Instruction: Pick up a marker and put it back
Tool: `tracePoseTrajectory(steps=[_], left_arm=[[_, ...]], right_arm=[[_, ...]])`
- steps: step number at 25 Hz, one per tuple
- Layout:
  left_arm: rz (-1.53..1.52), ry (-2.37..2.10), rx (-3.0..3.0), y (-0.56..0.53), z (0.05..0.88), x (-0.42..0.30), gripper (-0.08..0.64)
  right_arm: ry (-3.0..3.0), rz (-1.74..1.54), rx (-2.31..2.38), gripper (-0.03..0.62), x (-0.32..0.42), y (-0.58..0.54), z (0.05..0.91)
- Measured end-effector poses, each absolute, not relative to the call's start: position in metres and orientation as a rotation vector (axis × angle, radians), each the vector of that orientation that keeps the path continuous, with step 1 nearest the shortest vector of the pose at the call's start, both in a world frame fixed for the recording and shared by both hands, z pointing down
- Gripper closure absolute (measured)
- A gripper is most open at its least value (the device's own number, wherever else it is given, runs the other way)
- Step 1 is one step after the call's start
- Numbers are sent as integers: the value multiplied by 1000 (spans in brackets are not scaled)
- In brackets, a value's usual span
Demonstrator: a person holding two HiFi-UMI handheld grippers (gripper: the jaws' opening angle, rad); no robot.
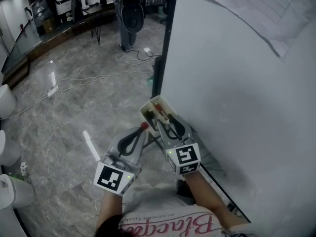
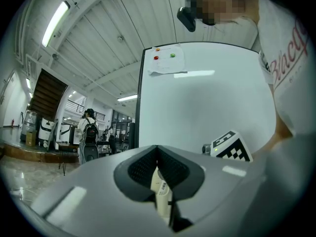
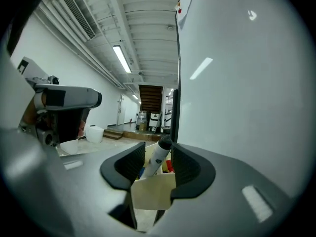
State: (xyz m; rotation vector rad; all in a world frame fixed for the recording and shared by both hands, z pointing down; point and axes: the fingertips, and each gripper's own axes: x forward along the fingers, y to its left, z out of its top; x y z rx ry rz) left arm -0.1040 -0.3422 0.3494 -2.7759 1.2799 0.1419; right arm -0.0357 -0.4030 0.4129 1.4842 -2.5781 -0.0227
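Observation:
A cream marker holder (image 1: 150,105) hangs at the whiteboard's (image 1: 237,83) left edge, with several markers in it. In the right gripper view a white marker with a black cap (image 3: 159,157) leans in the holder (image 3: 152,194), between the jaws of my right gripper (image 3: 158,151). Those jaws are open, with a gap on each side of the marker. In the head view my right gripper (image 1: 167,120) reaches into the holder. My left gripper (image 1: 141,131) sits just left of the holder, shut on a white marker (image 2: 161,189) whose red end (image 1: 144,126) shows at its tips.
A sheet of paper (image 1: 256,9) is stuck high on the whiteboard. Cables (image 1: 98,78) trail across the marble floor. White bins (image 1: 7,102) stand at the far left. A person with a backpack (image 2: 90,132) stands far off.

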Motion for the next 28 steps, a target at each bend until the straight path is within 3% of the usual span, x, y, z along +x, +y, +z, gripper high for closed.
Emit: tracePoseTrajectory(steps=[8,9,12,13,28], left_arm=[[141,1288,-2779,-342,354,-100,560],[142,1290,-2779,-342,353,-100,560],[139,1289,-2782,-340,353,-98,560],[133,1288,-2785,-340,354,-96,560],[146,1300,-2756,-320,330,-81,560]], right_arm=[[-2648,-175,1534,437,-19,-382,362],[-2661,-195,1537,453,-18,-377,353],[-2687,-235,1535,580,-15,-363,336],[-2694,-245,1524,591,-15,-359,333],[-2748,-198,1453,592,-6,-329,319]])
